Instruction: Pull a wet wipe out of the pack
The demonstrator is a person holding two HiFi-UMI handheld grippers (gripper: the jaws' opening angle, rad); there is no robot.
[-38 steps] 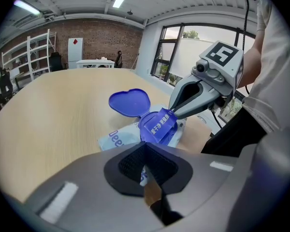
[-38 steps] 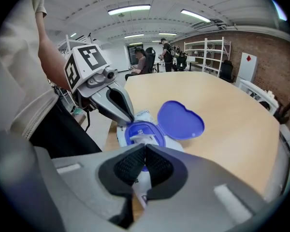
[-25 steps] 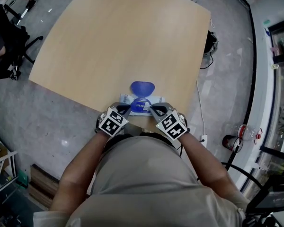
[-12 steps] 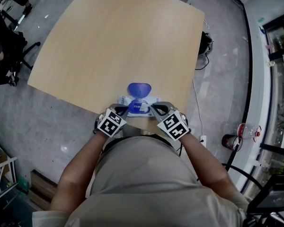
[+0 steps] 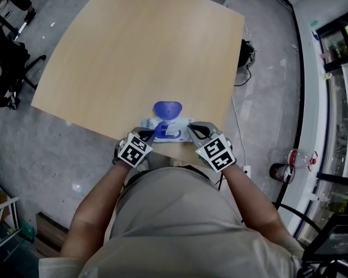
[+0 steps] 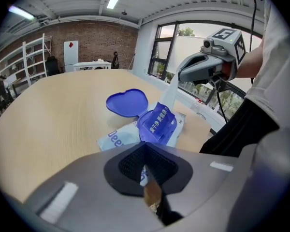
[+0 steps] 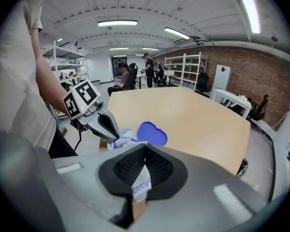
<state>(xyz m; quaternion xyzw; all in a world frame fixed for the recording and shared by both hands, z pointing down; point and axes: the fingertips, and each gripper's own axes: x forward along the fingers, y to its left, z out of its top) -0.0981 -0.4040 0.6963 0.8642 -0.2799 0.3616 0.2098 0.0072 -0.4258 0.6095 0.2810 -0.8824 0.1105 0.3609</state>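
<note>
Head view of the pack: the pack (image 5: 162, 126) of wet wipes lies at the near edge of the bench (image 5: 139, 51), just in front of the person, between the two grippers.
Lid: the blue heart-shaped lid (image 5: 167, 109) is open and folded back flat on the far side of the pack.
Pack body: in the left gripper view its blue middle part bulges up, while the white ends stay low.
Wipe: no free wipe shows in any view; the opening under the lid cannot be seen clearly.
Right gripper: the right gripper (image 5: 192, 130) has its fingers pressed together on a thin white piece with blue letters, which looks like the wrapper's end and not a wipe.
Left gripper: the left gripper (image 5: 146, 134) has its fingers also closed, on the crumpled other end of the pack, as the right gripper view shows.
Bench: apart from the pack, nothing else shows on the light wood top.
Done: the lid is open and the pack is held at both ends.
Left to do: probably everything that matters, because one gripper must release the wrapper, reach into the opening, pinch a wipe and draw it out.
</note>
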